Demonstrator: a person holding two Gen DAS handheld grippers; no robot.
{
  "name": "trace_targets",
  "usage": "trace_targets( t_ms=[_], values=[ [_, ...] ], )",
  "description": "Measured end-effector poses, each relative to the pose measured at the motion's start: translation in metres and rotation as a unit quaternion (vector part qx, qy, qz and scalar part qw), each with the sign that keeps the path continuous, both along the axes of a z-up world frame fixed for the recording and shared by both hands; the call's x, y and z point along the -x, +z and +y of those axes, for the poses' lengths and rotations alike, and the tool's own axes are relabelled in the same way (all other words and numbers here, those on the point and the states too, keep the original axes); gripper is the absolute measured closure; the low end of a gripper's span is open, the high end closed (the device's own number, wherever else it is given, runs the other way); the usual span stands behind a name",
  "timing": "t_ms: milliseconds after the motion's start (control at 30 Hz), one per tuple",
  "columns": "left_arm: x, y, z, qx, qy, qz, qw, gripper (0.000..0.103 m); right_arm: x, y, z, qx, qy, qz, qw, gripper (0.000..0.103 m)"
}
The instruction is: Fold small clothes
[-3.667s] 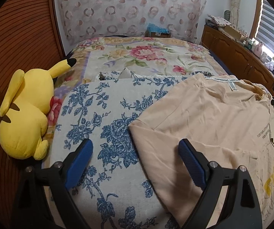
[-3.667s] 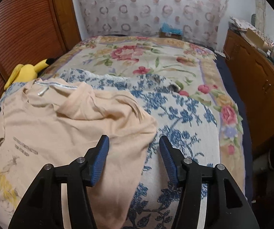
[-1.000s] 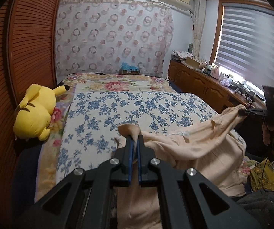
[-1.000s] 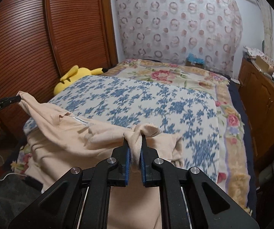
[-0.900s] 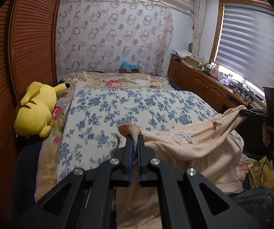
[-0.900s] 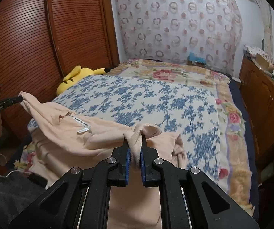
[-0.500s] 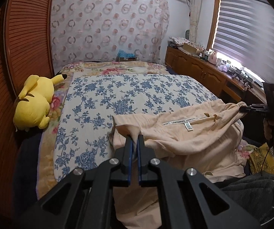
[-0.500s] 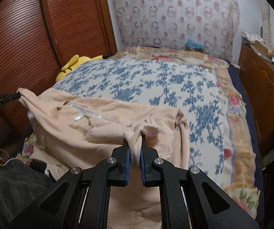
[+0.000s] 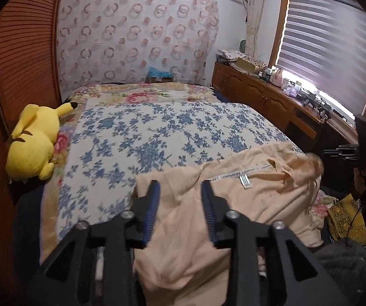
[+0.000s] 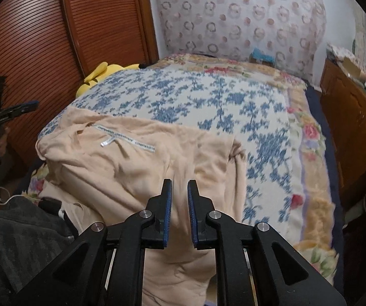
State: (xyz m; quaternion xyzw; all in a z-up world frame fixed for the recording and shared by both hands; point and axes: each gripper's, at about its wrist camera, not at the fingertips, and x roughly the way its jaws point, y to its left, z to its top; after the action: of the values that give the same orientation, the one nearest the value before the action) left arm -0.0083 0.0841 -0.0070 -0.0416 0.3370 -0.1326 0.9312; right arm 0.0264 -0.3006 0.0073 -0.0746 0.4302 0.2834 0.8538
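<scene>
The beige shirt [image 9: 208, 219] lies crumpled over the near edge of the bed [image 9: 142, 132], collar up; I see a printed neck tape and a white tag [image 10: 105, 142], but the writing is too small to read. My left claw [image 9: 180, 193] gapes wide above the shirt, gripping nothing. My right claw [image 10: 179, 199] is parted narrowly, also empty. Beyond the shirt, the blue floral bedspread [image 10: 208, 97] lies bare; a yellow plush [image 9: 32, 140] sits at the bed's left edge.
</scene>
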Motion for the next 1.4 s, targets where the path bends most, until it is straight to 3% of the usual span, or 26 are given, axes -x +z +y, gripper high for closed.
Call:
trace_targets(
  t_ms=[100,233,467,600,933,1267,1367,1400],
  values=[
    [-0.022,-0.010,-0.004,-0.012,0.001,0.009,0.9999,0.045,-0.006,0.011,-0.001,0.011,0.000,-0.020,1.000,0.074],
    [-0.052,-0.027,-0.003,-0.010,0.003,0.035,0.9993,0.043,-0.027,0.002,0.001,0.018,-0.012,-0.029,0.999,0.066],
    [-0.093,-0.059,0.005,-0.033,0.016,0.081,0.9960,0.043,-0.085,-0.048,0.014,0.017,-0.019,-0.008,1.000,0.066],
    [-0.106,-0.073,0.014,-0.027,0.024,0.100,0.9943,0.043,-0.110,-0.068,0.018,0.027,-0.029,-0.003,0.999,0.063],
    [-0.109,-0.094,0.025,-0.023,0.038,0.121,0.9917,0.043,-0.125,-0.090,0.011,0.026,-0.050,0.022,0.998,0.054],
    [-0.104,-0.103,0.023,-0.013,0.040,0.113,0.9927,0.043,-0.116,-0.096,0.017,0.041,-0.046,0.012,0.998,0.054],
    [-0.101,-0.103,0.023,-0.009,0.033,0.107,0.9936,0.056,-0.114,-0.097,0.019,0.049,-0.043,0.005,0.998,0.064],
    [-0.100,-0.103,0.022,-0.007,0.030,0.107,0.9938,0.061,-0.113,-0.097,0.019,0.047,-0.040,0.005,0.998,0.074]
  ],
)
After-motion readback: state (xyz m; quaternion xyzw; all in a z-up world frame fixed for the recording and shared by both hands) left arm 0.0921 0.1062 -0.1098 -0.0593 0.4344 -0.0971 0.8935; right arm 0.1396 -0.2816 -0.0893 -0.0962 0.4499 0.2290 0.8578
